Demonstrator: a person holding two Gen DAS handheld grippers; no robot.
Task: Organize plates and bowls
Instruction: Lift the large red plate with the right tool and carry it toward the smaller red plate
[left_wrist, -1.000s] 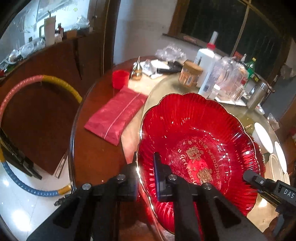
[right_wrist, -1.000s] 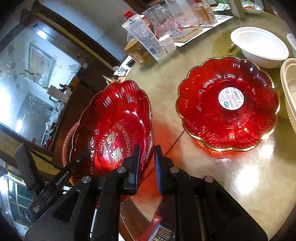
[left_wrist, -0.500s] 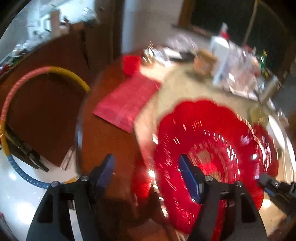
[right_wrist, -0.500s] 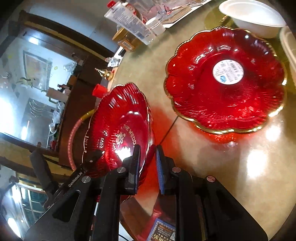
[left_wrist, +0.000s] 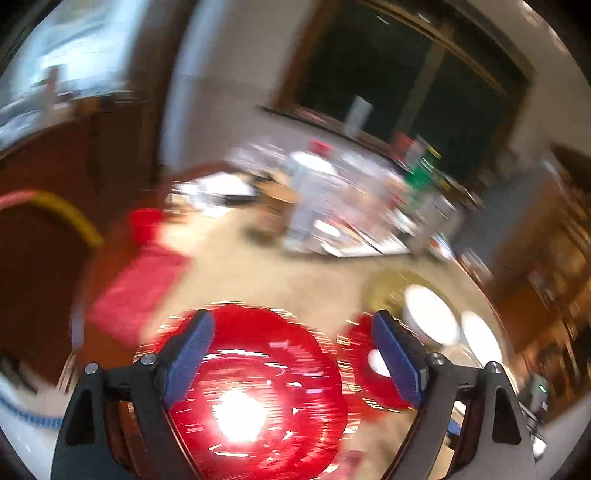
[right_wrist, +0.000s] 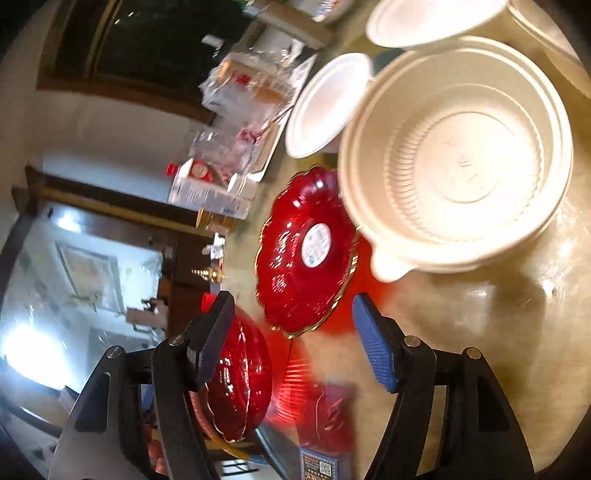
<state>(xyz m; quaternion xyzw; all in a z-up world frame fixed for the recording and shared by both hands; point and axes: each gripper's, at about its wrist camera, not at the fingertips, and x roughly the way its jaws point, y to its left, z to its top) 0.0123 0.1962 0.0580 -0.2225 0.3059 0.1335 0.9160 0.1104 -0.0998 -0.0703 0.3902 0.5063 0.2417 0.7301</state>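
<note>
A red scalloped plate (left_wrist: 243, 387) with gold lettering lies near the table's edge, blurred, below my left gripper (left_wrist: 291, 332). That gripper's jaws are opening wide and nothing sits between the pads. In the right wrist view the same plate (right_wrist: 240, 380) is at the lower left, behind the left finger. My right gripper (right_wrist: 293, 317) is opening too, empty, pointing at a second red plate (right_wrist: 306, 251) with a white sticker. Beside that plate stands a stack of large white bowls (right_wrist: 458, 155), with a smaller white bowl (right_wrist: 328, 107) behind it.
Bottles, jars and plastic packets (right_wrist: 236, 88) crowd the back of the beige turntable (right_wrist: 480, 350). A red pouch (left_wrist: 140, 291) and a red cup (left_wrist: 144, 221) lie on the left. A red box (right_wrist: 325, 417) sits at the near edge. A yellow-pink hoop (left_wrist: 55, 206) leans by the cabinet.
Both grippers were shut on the lettered red plate's rim and have let go and opened. The left one rose and drew back. The right one rolled and swung toward the white bowls.
</note>
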